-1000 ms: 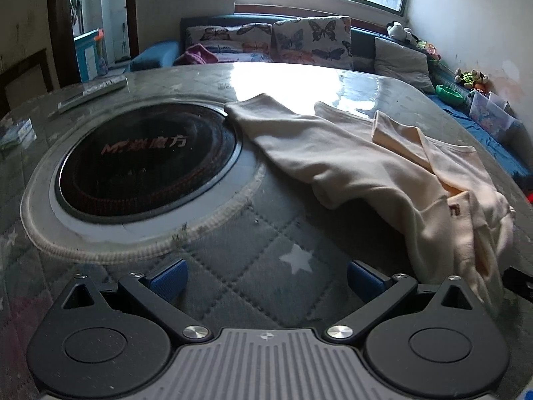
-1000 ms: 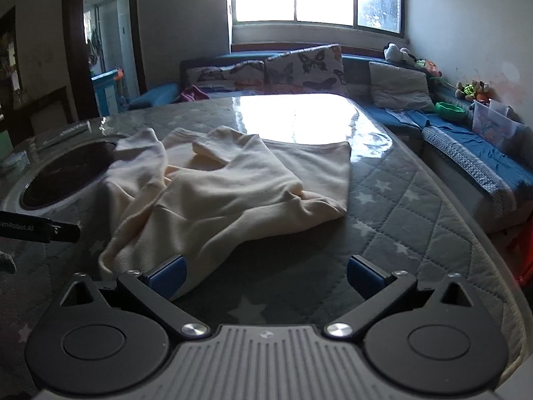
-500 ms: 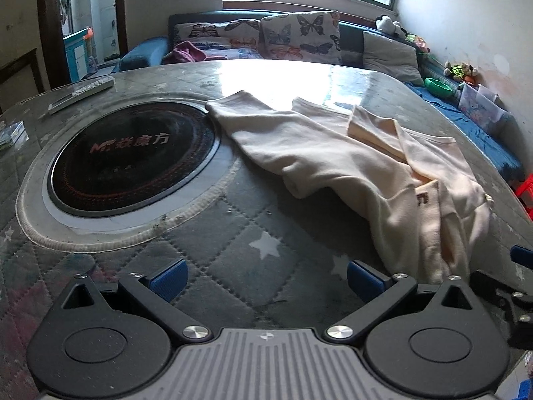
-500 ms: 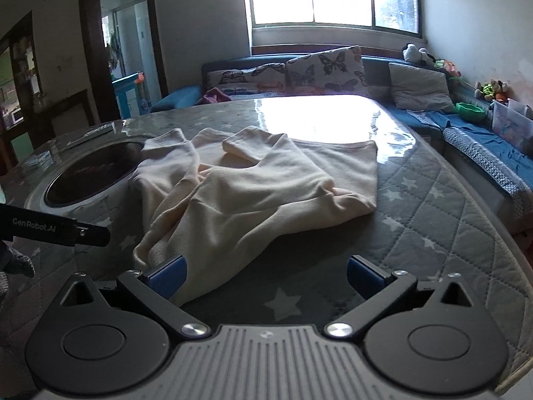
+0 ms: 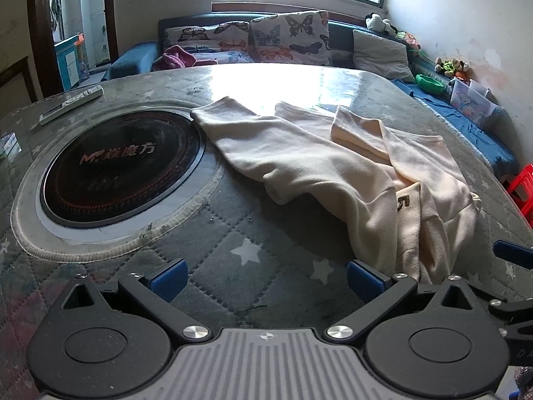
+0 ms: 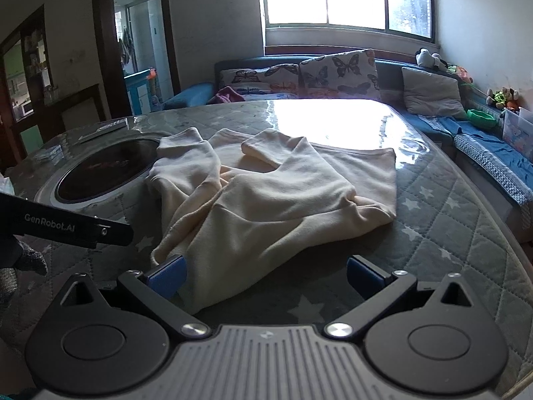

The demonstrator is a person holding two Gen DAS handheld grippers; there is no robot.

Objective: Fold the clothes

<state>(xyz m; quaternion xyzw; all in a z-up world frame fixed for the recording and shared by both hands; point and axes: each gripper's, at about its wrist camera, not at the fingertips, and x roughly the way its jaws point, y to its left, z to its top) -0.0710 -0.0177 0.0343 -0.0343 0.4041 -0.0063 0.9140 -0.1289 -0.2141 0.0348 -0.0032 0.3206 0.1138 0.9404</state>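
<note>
The soft cream long-sleeved top lies crumpled on the round bench with the grey quilted star cover, right beside the black round cooker plate set into it. The top stretches longways from a sleeve cuff by the cooker plate to a bunched end near the bench edge. That bunched end lies just in front of the right gripper, touching its left blue fingertip, so this gripper is nearer. The left gripper points at bare cover, with the top off to its right. Both pairs of fingers are spread wide and hold nothing. Both grippers sit low and level, facing the window.
</note>
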